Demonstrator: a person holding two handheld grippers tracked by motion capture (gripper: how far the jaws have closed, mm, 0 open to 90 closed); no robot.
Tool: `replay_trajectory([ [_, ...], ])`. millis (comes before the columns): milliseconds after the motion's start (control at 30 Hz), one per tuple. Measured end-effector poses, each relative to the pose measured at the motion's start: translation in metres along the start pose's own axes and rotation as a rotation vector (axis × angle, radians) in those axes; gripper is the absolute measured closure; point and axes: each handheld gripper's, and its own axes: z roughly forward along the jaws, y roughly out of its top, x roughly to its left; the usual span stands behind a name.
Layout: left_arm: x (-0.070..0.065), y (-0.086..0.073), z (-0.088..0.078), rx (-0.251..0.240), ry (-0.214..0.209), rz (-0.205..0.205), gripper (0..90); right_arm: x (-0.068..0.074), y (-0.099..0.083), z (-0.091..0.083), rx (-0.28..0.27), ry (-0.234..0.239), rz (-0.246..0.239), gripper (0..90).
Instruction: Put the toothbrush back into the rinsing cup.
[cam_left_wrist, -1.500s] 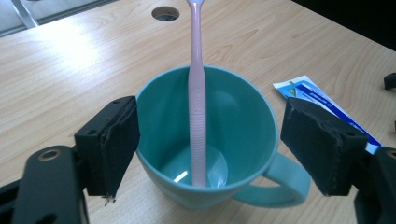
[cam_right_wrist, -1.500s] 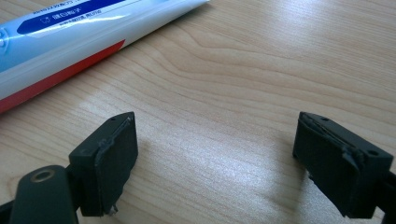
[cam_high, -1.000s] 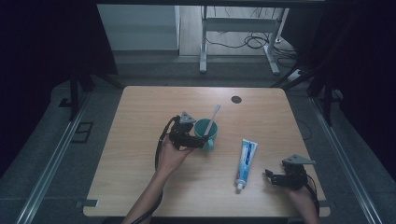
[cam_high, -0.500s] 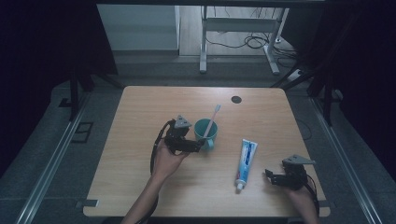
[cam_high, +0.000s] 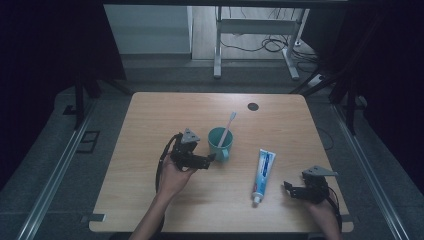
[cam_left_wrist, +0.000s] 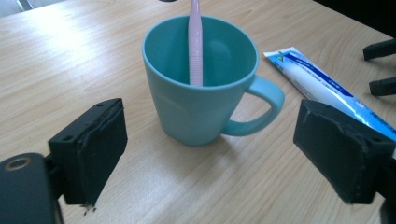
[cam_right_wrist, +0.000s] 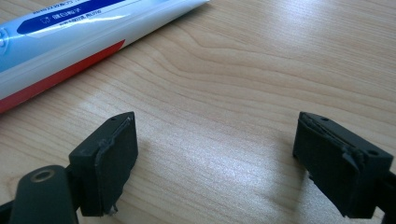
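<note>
A teal mug (cam_high: 220, 143) stands upright mid-table with a pink toothbrush (cam_high: 228, 126) leaning in it. In the left gripper view the mug (cam_left_wrist: 201, 98) and toothbrush (cam_left_wrist: 195, 44) sit just ahead of my left gripper (cam_left_wrist: 212, 158). Its jaws have just been opening, with nothing between them. From above, the left gripper (cam_high: 212, 158) lies just left of the mug's handle. A white-and-blue toothpaste tube (cam_high: 262, 173) lies to the right. My right gripper (cam_high: 288, 189) rests open near the tube's cap end, and the tube (cam_right_wrist: 70, 42) lies beyond its jaws (cam_right_wrist: 215, 154).
The wooden table (cam_high: 150, 115) has a black round grommet (cam_high: 253, 106) near its far edge. A metal desk frame (cam_high: 218, 45) and cables stand on the floor beyond. The other gripper's jaw tips (cam_left_wrist: 380, 65) appear past the tube (cam_left_wrist: 322, 86).
My left gripper has drawn back from the mug toward the left and near side, leaving mug and toothbrush standing. The right gripper has stayed put.
</note>
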Motion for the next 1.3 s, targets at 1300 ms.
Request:
replay_trajectory([
  [1300,0.008,-0.085,-0.012,0.031,0.071,-0.020,3.1,0.000,0.000,0.000,-0.001,0.000,-0.002,13.8],
])
